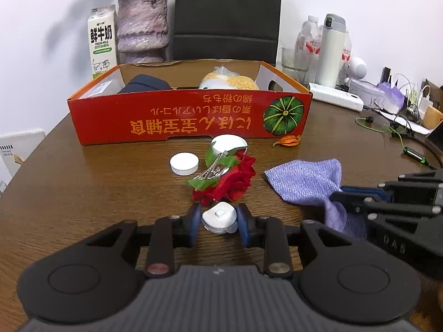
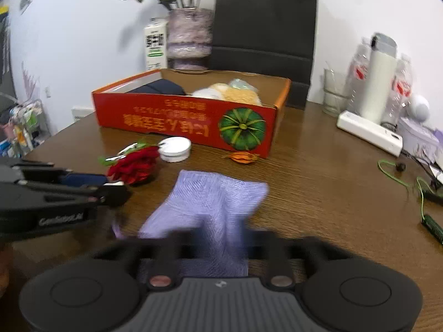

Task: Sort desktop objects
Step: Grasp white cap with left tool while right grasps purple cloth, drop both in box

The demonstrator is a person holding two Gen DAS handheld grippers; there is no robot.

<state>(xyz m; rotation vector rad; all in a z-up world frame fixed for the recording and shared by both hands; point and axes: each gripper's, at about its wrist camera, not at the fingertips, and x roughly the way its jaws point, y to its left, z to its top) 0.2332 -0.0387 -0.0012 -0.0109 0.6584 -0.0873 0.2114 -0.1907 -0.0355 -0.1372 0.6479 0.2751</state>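
Observation:
My left gripper [image 1: 218,215] is shut on a small white plastic piece [image 1: 219,213], with the blue pads pressing both its sides just above the wooden table [image 1: 83,193]. Just beyond it lie a red rose [image 1: 232,179], a silver hair clip [image 1: 213,167], a white lid [image 1: 184,163] and a white jar [image 1: 228,142]. The red cardboard box [image 1: 188,116] stands behind them. My right gripper [image 2: 221,238], blurred, is shut on a bunched fold of the purple cloth [image 2: 216,202]. In the left wrist view the right gripper [image 1: 336,193] holds that cloth [image 1: 304,179].
The box holds a dark blue pouch [image 1: 144,85] and a yellow-white plush [image 1: 229,81]. An orange dried husk [image 1: 289,140] lies by its front corner. Milk carton [image 1: 102,41], vase [image 1: 142,27] and black chair [image 1: 227,13] stand behind. Bottles, a thermos [image 1: 331,49], a power strip [image 1: 335,98] and green cables [image 1: 387,130] crowd the right.

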